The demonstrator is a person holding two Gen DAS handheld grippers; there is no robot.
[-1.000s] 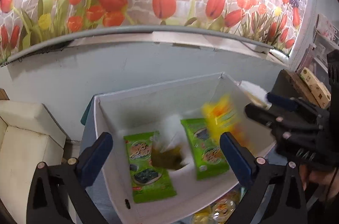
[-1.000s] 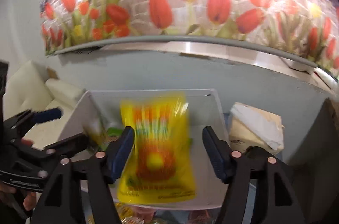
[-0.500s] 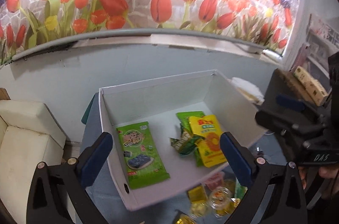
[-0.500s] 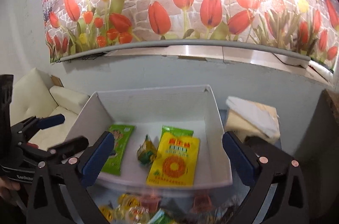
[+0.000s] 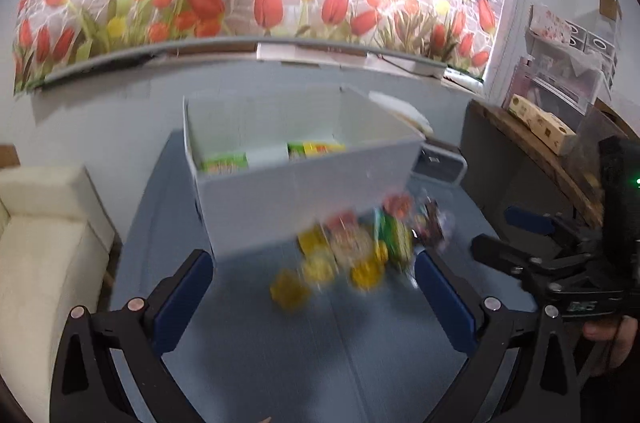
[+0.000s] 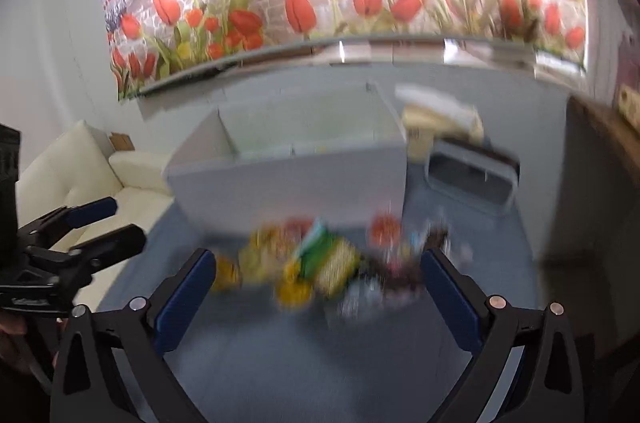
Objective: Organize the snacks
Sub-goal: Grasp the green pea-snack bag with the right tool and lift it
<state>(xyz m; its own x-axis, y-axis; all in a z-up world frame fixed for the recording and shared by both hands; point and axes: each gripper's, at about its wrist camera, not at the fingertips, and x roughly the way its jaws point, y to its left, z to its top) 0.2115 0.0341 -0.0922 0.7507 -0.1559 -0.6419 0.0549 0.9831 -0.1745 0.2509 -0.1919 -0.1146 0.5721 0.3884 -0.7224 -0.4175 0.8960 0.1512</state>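
Note:
A white box (image 5: 304, 199) stands on the blue-grey table and holds green and yellow snack packets (image 5: 316, 148); it also shows in the right wrist view (image 6: 292, 183). A blurred pile of loose snacks (image 5: 352, 247) lies in front of the box, seen too in the right wrist view (image 6: 328, 271). My left gripper (image 5: 314, 297) is open and empty, low over the table, short of the pile. My right gripper (image 6: 316, 297) is open and empty, just before the pile. Each gripper shows in the other's view, the right one (image 5: 532, 243) at right and the left one (image 6: 80, 227) at left.
A cream sofa (image 5: 44, 235) stands at the left. A small grey tray-like stand (image 6: 472, 175) and a beige bundle (image 6: 440, 115) sit right of the box. A brown shelf with a carton (image 5: 540, 127) is at the far right. A tulip mural covers the wall.
Both grippers have dropped and pulled back from above the box to low over the table. The yellow packet released earlier lies in the box. Both views are motion-blurred.

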